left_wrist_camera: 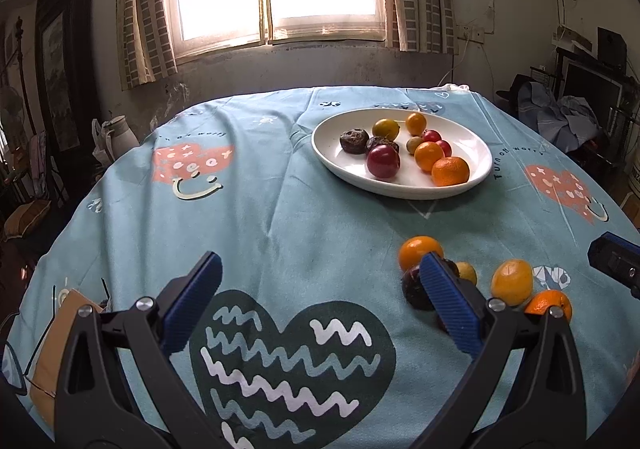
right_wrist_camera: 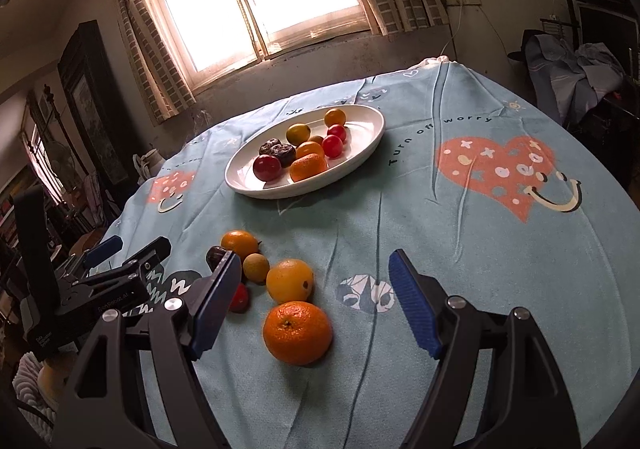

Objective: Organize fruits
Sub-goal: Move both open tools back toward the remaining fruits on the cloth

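Hovering over the loose fruit on the near side of the white plate (right_wrist_camera: 362,153), we hold our right gripper (right_wrist_camera: 316,307) wide open and empty, the big orange (right_wrist_camera: 298,333) lying between its fingers, just ahead. Our left gripper (left_wrist_camera: 320,303) gapes empty too, farther from that orange, so the right is nearer

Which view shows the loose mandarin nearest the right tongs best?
The right wrist view: the mandarin lies whole and unobstructed on the tablecloth, stem dimple visible. In the left wrist view, the same mandarin sits near the frame's edge, partly hidden behind the tong arm.
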The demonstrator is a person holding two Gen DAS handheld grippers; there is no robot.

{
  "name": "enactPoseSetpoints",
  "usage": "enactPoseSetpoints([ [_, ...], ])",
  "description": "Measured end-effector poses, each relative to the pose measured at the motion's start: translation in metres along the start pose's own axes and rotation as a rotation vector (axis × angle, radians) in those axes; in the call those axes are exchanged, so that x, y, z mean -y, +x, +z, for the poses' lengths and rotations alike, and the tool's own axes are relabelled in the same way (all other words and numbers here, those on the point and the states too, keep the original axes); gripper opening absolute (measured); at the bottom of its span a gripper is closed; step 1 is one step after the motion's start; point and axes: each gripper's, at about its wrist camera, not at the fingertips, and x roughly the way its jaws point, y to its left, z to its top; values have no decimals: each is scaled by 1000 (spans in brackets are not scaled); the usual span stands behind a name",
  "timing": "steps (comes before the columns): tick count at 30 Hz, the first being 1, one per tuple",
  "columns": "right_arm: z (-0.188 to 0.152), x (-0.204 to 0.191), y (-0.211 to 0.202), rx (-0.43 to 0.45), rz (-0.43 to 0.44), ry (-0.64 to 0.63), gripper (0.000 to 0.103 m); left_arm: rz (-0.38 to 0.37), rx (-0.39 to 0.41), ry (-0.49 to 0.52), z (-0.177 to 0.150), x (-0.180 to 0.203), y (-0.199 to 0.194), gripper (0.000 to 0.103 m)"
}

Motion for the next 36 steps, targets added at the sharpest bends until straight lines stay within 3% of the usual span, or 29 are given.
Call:
enactPoseSetpoints([
  [22, -14, -4, 1, -74, -1, -51, 77, 2, -5, 1, -1, 1, 1, 101],
  [33, -25, -10, 13, -209, 19, -101, 76, 6, -17, 17, -4, 3, 6, 101],
  [36, -25, -15, 13, -210, 16, -127, 75, 10, -23, 20, -4, 3, 7, 101],
])
